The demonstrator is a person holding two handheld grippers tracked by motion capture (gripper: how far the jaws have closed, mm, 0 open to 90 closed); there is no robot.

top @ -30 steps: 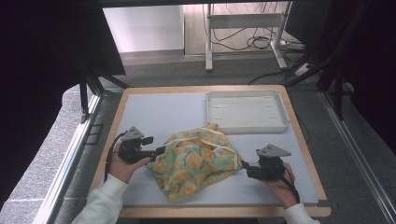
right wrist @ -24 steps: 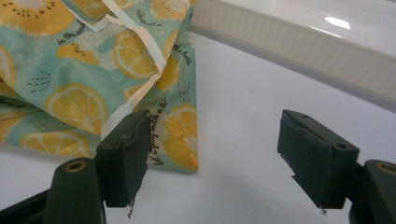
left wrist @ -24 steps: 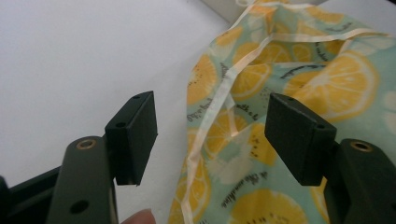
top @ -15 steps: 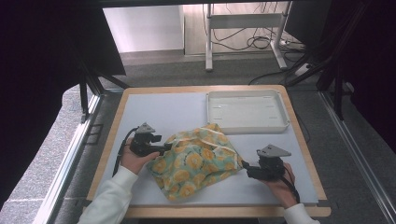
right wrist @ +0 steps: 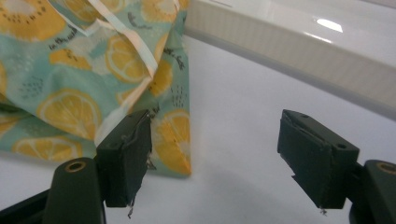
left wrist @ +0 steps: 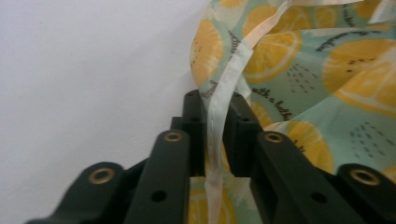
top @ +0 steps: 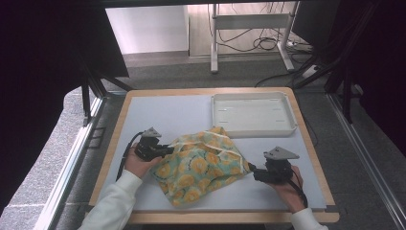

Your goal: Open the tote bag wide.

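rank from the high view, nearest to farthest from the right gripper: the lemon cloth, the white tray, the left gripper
1. lemon cloth: its near corner lies at the open jaws of the right gripper, just to that gripper's left.
2. white tray: empty, at the table's far right, beyond the gripper.
3. left gripper: across the cloth at its left edge, its jaws just closed on the cloth's white hem.

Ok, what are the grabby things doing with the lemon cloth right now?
Left gripper jaws just closed, pinching the cream hem of the lemon-print teal cloth. Right gripper open beside its corner. Nothing blocking.
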